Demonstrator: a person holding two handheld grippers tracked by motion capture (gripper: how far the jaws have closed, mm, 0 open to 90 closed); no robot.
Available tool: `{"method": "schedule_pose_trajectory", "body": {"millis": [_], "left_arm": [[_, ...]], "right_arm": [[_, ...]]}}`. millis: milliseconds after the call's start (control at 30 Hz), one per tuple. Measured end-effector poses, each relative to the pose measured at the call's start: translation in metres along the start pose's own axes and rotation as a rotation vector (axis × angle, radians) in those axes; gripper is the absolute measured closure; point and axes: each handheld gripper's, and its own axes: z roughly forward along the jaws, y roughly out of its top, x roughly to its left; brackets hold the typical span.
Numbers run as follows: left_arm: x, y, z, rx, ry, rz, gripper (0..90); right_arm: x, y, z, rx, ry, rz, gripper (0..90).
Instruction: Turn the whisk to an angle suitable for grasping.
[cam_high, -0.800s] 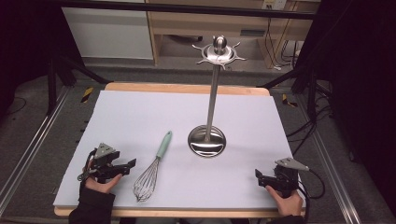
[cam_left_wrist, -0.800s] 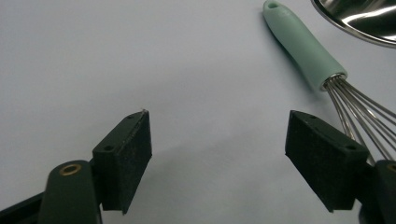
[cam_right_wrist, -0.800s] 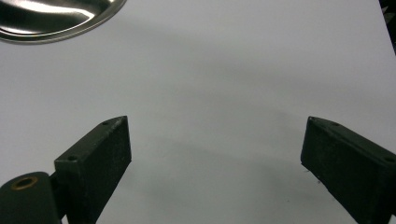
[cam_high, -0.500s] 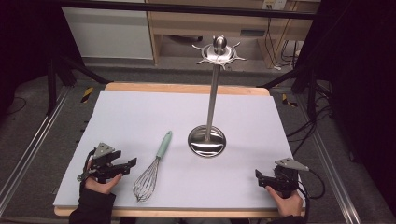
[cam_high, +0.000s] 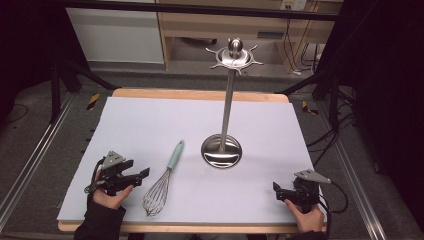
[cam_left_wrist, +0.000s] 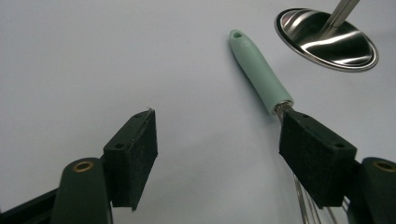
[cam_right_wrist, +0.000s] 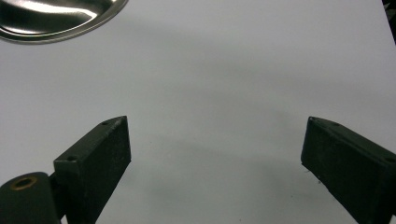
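A wire whisk (cam_high: 162, 182) with a mint-green handle (cam_left_wrist: 259, 77) lies on the white mat, wires toward the near edge. A steel stand (cam_high: 223, 149) with a round base (cam_left_wrist: 327, 39) and a hooked crown on a tall pole rises right of it. My left gripper (cam_high: 141, 174) rests at the front left, just left of the whisk, open with bare mat between its pads (cam_left_wrist: 135, 156); the far pad sits in front of the whisk's wires. Over at the front right, my right gripper (cam_high: 276, 190) is open over bare mat (cam_right_wrist: 219, 116), nothing between its jaws.
The white mat (cam_high: 150, 125) covers a wooden table whose edges show at the back and front. Dark frame legs and cables stand on the floor at both sides. A wooden cabinet is behind the table.
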Motion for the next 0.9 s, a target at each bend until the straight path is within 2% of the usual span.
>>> {"method": "schedule_pose_trajectory", "body": {"millis": [233, 367, 600, 900], "left_arm": [[-0.008, 0.011, -0.004, -0.015, -0.02, 0.01, 29.1], [-0.013, 0.019, -0.005, -0.019, -0.026, 0.02, 29.3], [-0.02, 0.027, -0.009, -0.031, -0.038, 0.033, 29.5], [-0.022, 0.035, -0.006, -0.014, -0.034, 0.039, 29.5]], "right_arm": [[0.001, 0.0, -0.001, -0.003, -0.007, 0.004, 8.7], [0.005, 0.001, -0.001, -0.001, -0.022, -0.029, 9.3], [0.004, 0.001, -0.002, -0.007, -0.024, -0.013, 9.3], [0.004, 0.001, -0.003, -0.013, -0.024, -0.013, 9.2]]}}
